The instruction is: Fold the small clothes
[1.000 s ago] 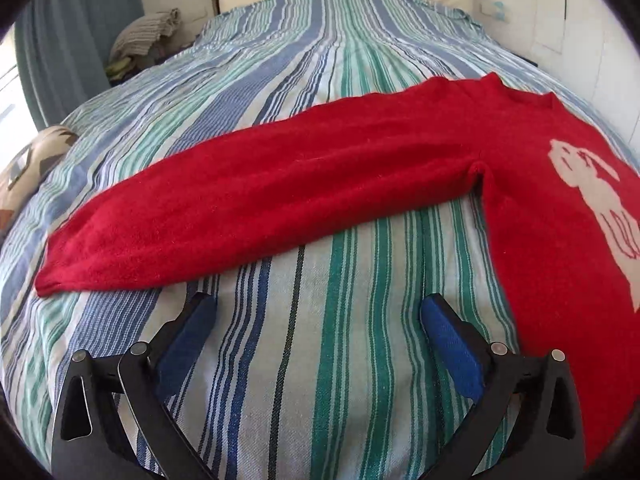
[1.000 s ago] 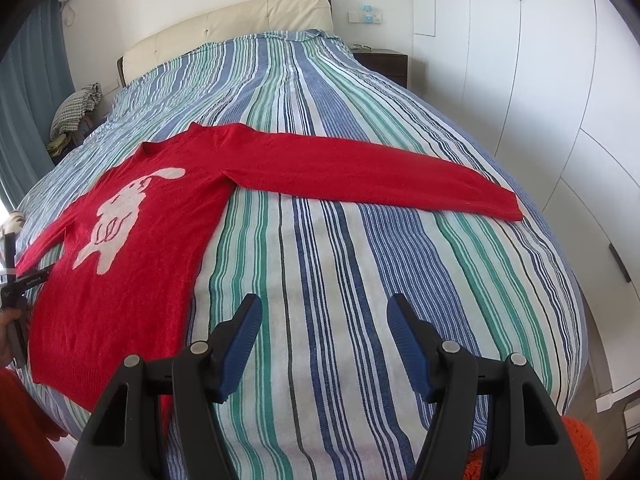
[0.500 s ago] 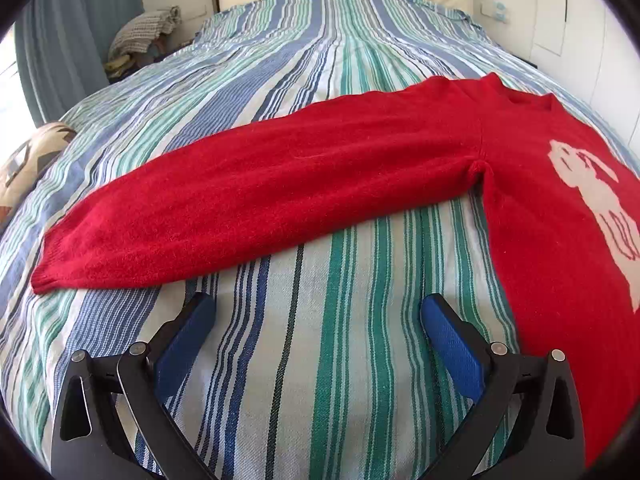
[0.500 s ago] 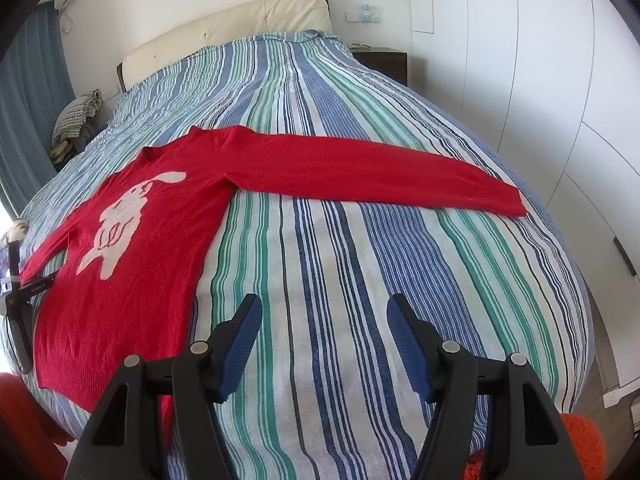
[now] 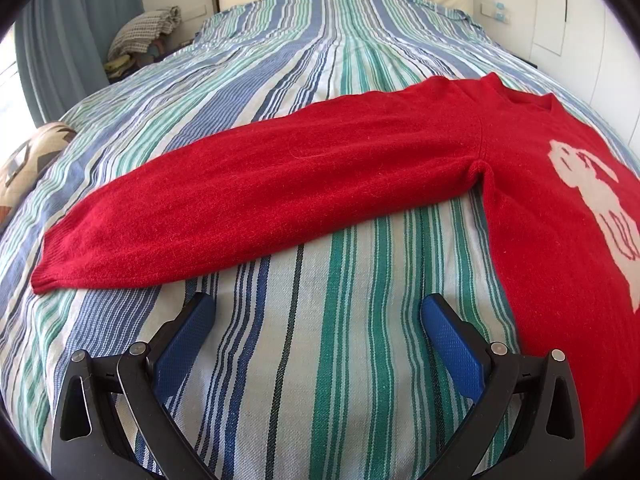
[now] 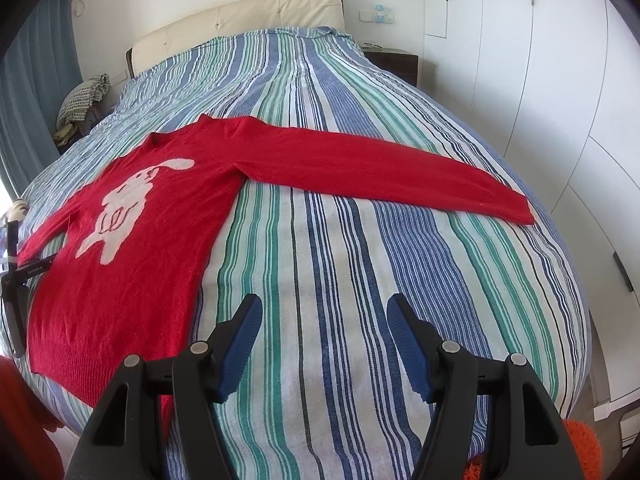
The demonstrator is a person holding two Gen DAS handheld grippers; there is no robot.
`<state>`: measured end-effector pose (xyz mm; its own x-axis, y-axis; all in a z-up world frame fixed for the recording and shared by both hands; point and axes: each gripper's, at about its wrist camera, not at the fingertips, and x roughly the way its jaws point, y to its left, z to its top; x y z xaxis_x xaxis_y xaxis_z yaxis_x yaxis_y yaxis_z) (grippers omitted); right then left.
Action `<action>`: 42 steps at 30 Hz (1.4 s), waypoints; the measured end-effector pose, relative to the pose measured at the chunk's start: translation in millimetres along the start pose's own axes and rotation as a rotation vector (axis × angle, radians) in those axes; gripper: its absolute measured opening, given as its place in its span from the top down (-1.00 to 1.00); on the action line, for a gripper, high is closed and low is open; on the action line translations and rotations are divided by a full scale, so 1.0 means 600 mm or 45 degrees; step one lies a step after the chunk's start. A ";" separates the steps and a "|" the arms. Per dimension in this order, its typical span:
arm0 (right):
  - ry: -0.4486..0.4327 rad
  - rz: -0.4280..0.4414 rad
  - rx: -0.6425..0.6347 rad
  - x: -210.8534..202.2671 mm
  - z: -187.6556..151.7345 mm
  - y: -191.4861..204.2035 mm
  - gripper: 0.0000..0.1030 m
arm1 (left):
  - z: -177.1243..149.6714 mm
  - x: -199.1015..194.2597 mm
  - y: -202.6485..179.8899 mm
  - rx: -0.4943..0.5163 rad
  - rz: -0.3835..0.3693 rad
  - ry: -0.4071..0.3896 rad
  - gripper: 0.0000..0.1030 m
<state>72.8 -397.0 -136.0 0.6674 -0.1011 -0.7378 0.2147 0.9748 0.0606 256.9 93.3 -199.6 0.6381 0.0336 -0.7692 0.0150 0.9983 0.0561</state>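
A red knitted sweater (image 6: 132, 264) with a white rabbit figure (image 6: 128, 208) lies flat, front up, on a striped bed, both sleeves spread out sideways. In the left wrist view one sleeve (image 5: 256, 200) runs left to its cuff (image 5: 44, 280), just beyond my open left gripper (image 5: 316, 312). My right gripper (image 6: 324, 316) is also open, over bare bedspread below the other sleeve (image 6: 384, 176), whose cuff (image 6: 520, 212) lies near the bed's right edge. Nothing sits between either pair of blue pads.
The blue, green and white striped bedspread (image 6: 320, 100) covers the bed up to a cream headboard (image 6: 240, 20). White wardrobe doors (image 6: 560, 80) run close along the right side. A checked cloth pile (image 5: 144, 28) sits far left by blue curtains. Part of the left tool (image 6: 16, 280) shows at the edge.
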 end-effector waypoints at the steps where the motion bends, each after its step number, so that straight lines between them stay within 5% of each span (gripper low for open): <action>1: -0.001 0.001 0.008 0.000 0.000 -0.002 -0.25 | 0.000 0.000 0.000 0.000 0.000 0.000 -0.99; 42: -0.037 0.060 0.131 -0.010 0.004 -0.030 -0.25 | 0.000 0.000 0.000 0.000 -0.001 0.000 -0.99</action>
<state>66.9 -414.6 -131.2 0.6983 -0.0630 -0.7130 0.2536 0.9533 0.1642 256.8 93.4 -199.5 0.6380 0.0332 -0.7693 0.0154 0.9983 0.0558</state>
